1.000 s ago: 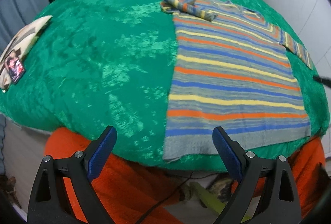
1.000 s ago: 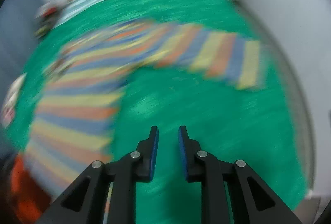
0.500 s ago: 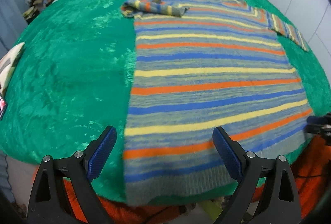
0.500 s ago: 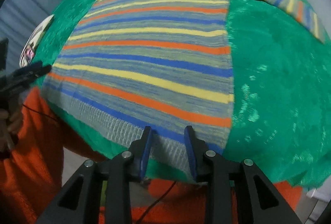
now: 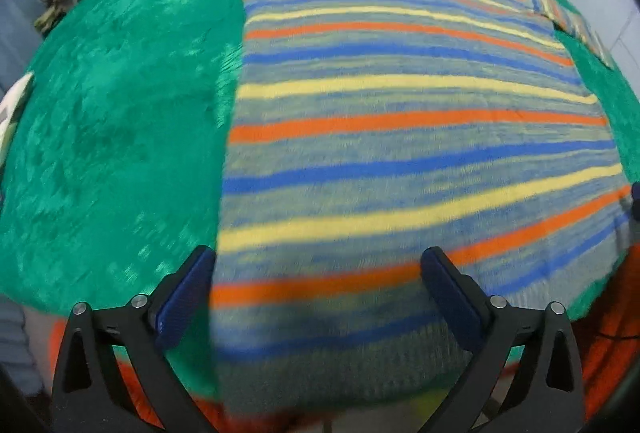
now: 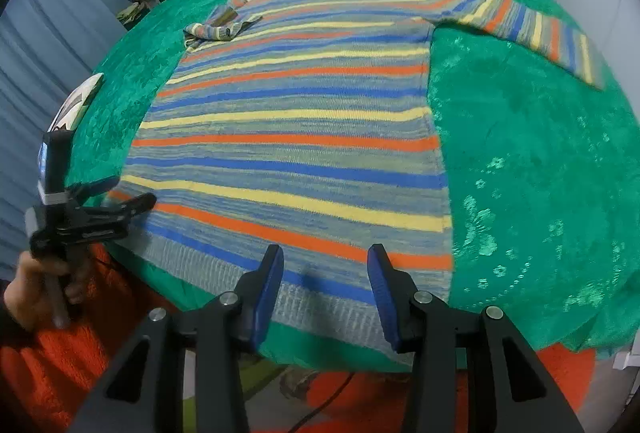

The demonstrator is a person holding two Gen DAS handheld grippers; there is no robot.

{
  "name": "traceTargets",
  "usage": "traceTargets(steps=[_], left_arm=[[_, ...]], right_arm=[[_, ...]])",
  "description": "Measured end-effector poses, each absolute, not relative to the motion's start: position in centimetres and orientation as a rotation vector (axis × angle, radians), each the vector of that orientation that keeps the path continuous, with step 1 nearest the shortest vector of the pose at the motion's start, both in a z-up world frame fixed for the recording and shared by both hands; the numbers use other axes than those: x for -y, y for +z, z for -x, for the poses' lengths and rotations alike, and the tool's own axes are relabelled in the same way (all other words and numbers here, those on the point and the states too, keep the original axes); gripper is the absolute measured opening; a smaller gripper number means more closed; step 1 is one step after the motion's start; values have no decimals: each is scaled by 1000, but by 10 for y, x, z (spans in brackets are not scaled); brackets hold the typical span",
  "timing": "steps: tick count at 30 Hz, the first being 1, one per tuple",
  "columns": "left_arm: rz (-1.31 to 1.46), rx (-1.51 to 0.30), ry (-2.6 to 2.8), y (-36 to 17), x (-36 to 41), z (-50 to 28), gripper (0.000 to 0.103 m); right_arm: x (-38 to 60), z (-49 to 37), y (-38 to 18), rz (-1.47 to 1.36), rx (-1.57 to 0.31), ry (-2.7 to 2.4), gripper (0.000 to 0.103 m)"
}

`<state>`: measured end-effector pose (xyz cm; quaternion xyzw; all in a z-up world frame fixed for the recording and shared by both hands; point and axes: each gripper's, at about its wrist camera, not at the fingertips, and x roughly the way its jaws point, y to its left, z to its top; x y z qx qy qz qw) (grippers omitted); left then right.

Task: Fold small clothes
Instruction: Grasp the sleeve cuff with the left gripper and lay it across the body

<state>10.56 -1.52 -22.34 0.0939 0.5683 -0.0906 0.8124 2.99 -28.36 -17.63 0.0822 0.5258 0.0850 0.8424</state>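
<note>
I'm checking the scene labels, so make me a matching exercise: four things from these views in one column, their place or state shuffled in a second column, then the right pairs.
Things:
1. striped sweater
2. far left sleeve
3. right sleeve
4. left gripper

Place or state:
A. stretched out straight onto the green blanket
B. jaws wide apart over the near hem corner
C. bunched up and folded in by the shoulder
D. spread flat, hem at the bed's near edge

Pairs: 1-D, 2-C, 3-A, 4-B
</note>
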Motion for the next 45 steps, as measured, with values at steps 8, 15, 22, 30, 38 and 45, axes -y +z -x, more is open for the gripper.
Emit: traceTargets(steps=[8, 15, 22, 30, 38, 45], left_arm=[[285, -1067, -438, -60, -24, -144, 102], [-203, -924, -397, -94, 76, -260, 92], [-615, -1053, -318, -214, 143, -326, 90], [-149, -1119, -242, -178, 67, -371, 8], [523, -925, 78, -99, -186, -371, 8], [532, -1034, 184, -154, -232, -352, 7]], right_arm=[[282, -26, -176, -182, -1058, 175, 45], [281, -32, -186, -213, -1074, 203, 45], [283, -23, -190, -217, -1091, 193, 45], [286, -22, -185, -210, -1069, 170, 45], [272, -22, -184, -148, -1062, 188, 45], [266, -25, -188, -131, -1075, 206, 45]])
